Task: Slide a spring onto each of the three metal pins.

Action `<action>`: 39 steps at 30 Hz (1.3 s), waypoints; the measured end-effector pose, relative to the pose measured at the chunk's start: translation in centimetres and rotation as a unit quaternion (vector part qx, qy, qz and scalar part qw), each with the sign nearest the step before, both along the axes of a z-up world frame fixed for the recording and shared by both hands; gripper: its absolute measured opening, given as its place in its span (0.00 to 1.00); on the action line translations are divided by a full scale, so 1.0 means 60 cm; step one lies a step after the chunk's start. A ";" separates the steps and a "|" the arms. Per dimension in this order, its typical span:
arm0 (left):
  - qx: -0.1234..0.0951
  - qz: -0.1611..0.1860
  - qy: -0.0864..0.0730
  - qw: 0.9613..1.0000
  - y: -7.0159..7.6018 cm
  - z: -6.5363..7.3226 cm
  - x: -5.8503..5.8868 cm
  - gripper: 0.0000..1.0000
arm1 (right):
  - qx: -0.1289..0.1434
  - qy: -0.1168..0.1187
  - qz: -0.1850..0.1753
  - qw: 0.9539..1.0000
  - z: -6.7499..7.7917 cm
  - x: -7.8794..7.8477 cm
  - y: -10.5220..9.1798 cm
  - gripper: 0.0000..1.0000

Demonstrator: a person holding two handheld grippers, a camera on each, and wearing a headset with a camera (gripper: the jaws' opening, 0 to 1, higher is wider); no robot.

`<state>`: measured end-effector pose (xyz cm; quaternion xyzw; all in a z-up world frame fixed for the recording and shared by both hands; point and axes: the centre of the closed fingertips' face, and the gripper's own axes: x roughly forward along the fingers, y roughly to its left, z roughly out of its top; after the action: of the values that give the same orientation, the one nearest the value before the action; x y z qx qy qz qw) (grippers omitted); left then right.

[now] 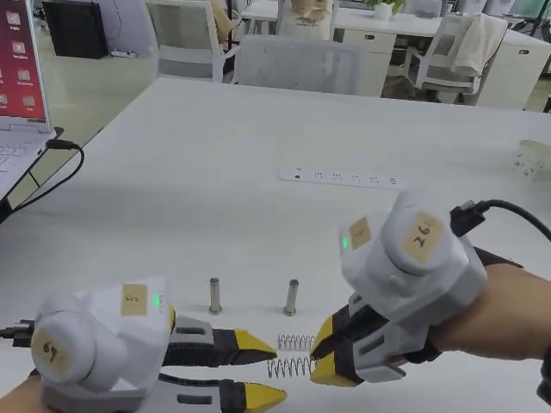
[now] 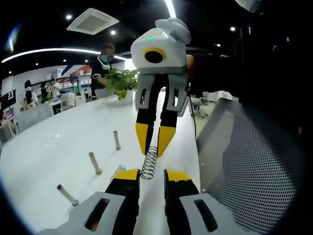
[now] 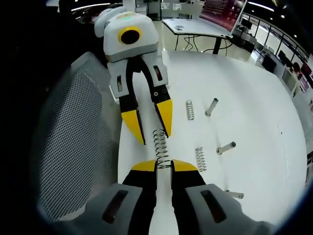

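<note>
while the right tool (image 3: 164, 165) pinches one end of a spring (image 3: 160, 147) between its narrow yellow tips, the left tool (image 3: 154, 138) faces it head on with its jaws spread wide, and the spring's free end sits in the gap between those open tips without clearly touching either. in the head view both tools meet low at the front edge of the white worktop (image 1: 258, 189), the left tool (image 1: 277, 372) coming in from the left and the right tool (image 1: 317, 360) from the right, with the held spring lying level between them, just above the surface. in the left gripper view three metal pins stand upright in a row on the worktop to the side of the tools: the nearest pin (image 2: 66, 195), the middle pin (image 2: 95, 163) and the farthest pin (image 2: 117, 140), well apart from one another and each one bare. in the right gripper view a second spring (image 3: 199, 159) lies flat on the worktop near one pin, and a third spring (image 3: 190, 109) lies flat just beside another pin farther off. further back on the worktop lies a white power strip (image 1: 336, 178), and an open laptop (image 1: 17, 86) sits at the far left edge. a grey mesh chair back (image 2: 254, 166) rises beside the worktop.
</note>
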<state>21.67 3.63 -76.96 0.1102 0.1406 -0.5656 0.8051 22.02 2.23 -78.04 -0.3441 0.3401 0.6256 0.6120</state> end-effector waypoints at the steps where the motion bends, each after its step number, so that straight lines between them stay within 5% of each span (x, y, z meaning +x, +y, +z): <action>1: 0.004 0.000 -0.003 1.000 0.000 -0.002 0.000 0.10 | -0.001 0.001 0.001 1.000 0.000 -0.001 0.000 0.08; 16: 0.035 -0.010 -0.019 0.999 0.001 -0.011 -0.004 0.03 | -0.006 0.002 0.012 1.000 0.003 -0.011 0.001 0.08; 39: 0.034 -0.015 -0.040 0.999 0.000 -0.008 -0.001 0.02 | 0.032 -0.001 0.017 0.999 0.056 -0.019 0.033 0.08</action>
<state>21.64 3.62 -77.41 0.1621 0.1258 -0.5678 0.7972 20.88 4.23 -74.70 -0.3309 0.3138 0.6463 0.6119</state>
